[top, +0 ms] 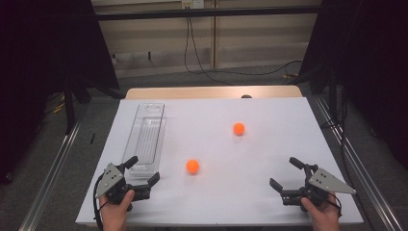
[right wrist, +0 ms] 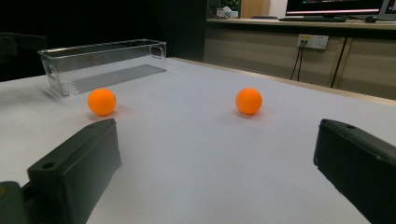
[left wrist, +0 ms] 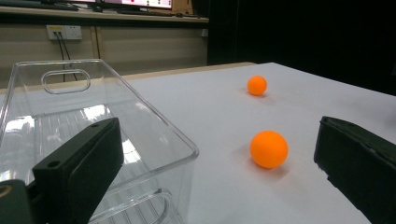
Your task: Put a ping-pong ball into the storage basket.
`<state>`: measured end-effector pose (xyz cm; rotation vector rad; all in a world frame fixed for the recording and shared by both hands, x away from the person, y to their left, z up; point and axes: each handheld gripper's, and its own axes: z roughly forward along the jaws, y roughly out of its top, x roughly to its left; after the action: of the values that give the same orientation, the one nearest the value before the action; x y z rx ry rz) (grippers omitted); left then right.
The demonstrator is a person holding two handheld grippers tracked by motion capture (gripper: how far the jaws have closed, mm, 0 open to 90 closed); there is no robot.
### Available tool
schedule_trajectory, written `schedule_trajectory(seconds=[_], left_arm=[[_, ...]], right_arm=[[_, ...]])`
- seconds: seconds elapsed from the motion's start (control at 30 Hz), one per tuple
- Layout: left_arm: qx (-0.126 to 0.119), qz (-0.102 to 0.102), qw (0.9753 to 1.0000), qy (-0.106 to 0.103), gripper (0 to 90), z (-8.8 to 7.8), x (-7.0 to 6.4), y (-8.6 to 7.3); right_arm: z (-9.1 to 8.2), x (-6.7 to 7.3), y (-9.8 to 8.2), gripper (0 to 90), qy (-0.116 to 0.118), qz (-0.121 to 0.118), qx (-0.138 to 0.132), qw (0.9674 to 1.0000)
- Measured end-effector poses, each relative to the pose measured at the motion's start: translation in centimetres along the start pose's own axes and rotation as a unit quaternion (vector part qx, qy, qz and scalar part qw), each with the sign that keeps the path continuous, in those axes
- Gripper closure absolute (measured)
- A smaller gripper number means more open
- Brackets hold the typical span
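Orange balls, one near point(top: 192, 166) and one far point(top: 238, 128), both lie on the white surface point(top: 269, 144) outside the clear bin point(top: 146, 139); judged so, no transfer has begun. Left tongs point(top: 143, 169), wide and empty, flank the bin's near end, the near ball just beside. Right tongs point(top: 285, 173), wide and empty, sit well apart from the bin.

White tabletop point(top: 269, 144). Clear plastic bin point(top: 146, 137) lies lengthwise at left. Two orange balls well apart: near ball point(top: 192, 166) just right of bin's near end, far ball point(top: 238, 128) toward centre-right.
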<state>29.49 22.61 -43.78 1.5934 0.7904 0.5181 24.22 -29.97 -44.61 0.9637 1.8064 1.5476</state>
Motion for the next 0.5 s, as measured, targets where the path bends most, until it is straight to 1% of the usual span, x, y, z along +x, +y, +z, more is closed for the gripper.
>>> schedule_trajectory(seconds=[0.13, 0.3, 0.33, 0.37, 0.5], left_arm=[[0.001, -0.001, 1.0000, 0.002, 1.5, 0.03, -0.12, 0.05], [0.000, -0.004, 1.0000, -0.003, 1.5, 0.13, -0.20, 0.08], [0.002, 0.001, 1.0000, -0.006, 1.5, 0.15, -0.19, 0.12], [0.002, 0.001, 1.0000, -0.006, 1.5, 0.15, -0.19, 0.12], [-0.003, -0.005, 1.0000, -0.006, 1.5, 0.20, -0.30, 0.22]], right_arm=[[-0.07, -0.08, 0.01, 0.2, 0.000, 0.002, 0.000, 1.0000], [-0.10, -0.17, 0.01, 0.3, 0.002, 0.001, -0.002, 1.0000], [-0.10, -0.17, 0.01, 0.2, 0.002, 0.001, -0.002, 1.0000], [-0.10, -0.17, 0.01, 0.2, 0.002, 0.001, -0.002, 1.0000], [-0.09, -0.15, 0.02, 0.2, 0.002, -0.001, -0.002, 1.0000]])
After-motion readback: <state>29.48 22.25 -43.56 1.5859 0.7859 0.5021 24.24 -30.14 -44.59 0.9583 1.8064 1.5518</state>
